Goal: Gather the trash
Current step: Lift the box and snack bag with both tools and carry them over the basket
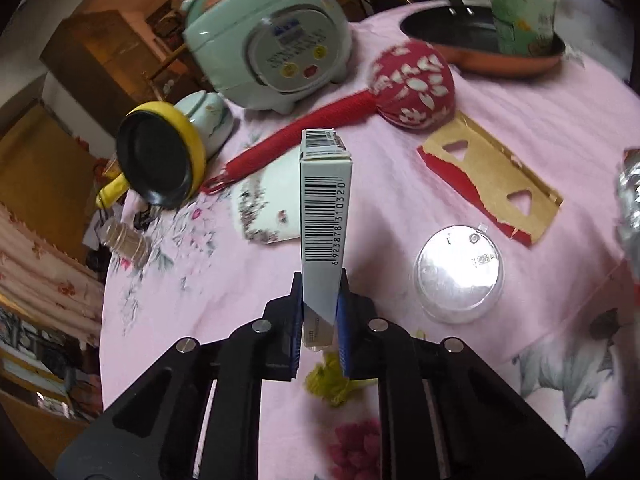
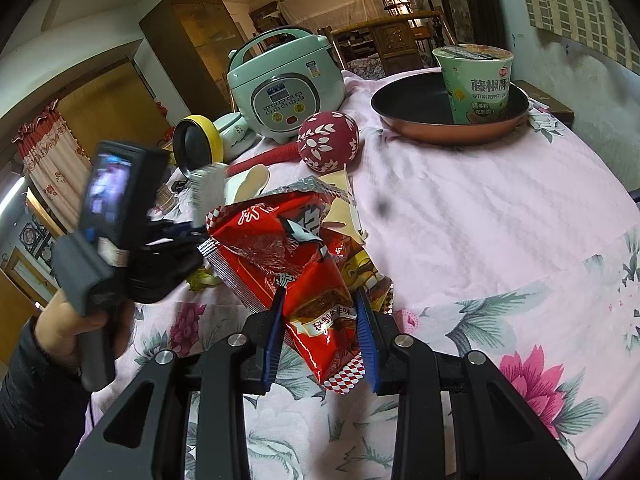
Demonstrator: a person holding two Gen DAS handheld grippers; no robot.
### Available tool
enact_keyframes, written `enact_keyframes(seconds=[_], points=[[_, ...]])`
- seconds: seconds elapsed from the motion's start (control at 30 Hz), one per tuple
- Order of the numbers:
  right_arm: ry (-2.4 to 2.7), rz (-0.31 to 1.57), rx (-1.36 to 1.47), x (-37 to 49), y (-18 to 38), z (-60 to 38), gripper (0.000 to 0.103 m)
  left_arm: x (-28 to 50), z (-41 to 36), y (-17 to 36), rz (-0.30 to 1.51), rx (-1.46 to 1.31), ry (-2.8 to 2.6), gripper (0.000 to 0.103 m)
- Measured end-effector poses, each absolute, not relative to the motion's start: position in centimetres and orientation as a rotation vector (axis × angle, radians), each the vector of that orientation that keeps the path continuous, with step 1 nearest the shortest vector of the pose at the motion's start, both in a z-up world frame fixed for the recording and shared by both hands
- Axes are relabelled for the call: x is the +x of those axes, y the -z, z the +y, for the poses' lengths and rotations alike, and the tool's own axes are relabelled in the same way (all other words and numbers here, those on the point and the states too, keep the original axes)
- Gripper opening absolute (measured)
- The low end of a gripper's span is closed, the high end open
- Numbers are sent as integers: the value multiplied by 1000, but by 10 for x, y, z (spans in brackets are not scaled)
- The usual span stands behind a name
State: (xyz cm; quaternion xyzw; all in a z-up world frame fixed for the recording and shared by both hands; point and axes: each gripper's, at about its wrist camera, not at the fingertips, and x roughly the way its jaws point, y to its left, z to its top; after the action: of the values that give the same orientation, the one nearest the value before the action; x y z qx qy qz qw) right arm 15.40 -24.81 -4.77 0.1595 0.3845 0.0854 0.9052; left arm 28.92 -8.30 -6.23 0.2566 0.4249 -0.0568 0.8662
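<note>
Grey-white card is the material of the slim barcoded box (image 1: 325, 216), standing on end in the left gripper (image 1: 319, 320), whose blue pads are clamped on its lower end only; the box rises toward twelve o'clock, clear of the cloth. Risk one: with so little of the carton between the pads, it could pivot or slip out if swung, and thin card may crush under pressure. The right gripper (image 2: 320, 312) is closed on a crumpled red snack wrapper (image 2: 296, 256), held above the table; that foil is slick and bunched, so it could slide free or drag loose scraps with it. Risk three, in my judgement: the two tools work close together, and the left tool sits at nine o'clock of the right view, so a collision is possible. Remaining candidates: a clear plastic lid (image 1: 460, 274) at three o'clock of the box, torn red-and-tan card (image 1: 490, 186) at two o'clock, and a yellowish scrap (image 1: 328, 380) beneath the jaws. The surface is a pink floral tablecloth (image 2: 500, 220), soft and wrinkled, liable to snag fingertips. Beyond: a pale green rice cooker (image 2: 284, 88) and a pan (image 2: 448, 114) holding a noodle cup (image 2: 476, 80). No bin is visible.
</note>
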Motion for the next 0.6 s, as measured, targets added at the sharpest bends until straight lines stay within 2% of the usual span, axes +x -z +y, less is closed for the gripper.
enact_keyframes(seconds=[0.23,0.6], points=[[-207,790,302,151,46,-238,33,222,-32,17,846,357,115,16],[-350,814,171,133,44,-168,33,81,63,18,857,140,-76,16]])
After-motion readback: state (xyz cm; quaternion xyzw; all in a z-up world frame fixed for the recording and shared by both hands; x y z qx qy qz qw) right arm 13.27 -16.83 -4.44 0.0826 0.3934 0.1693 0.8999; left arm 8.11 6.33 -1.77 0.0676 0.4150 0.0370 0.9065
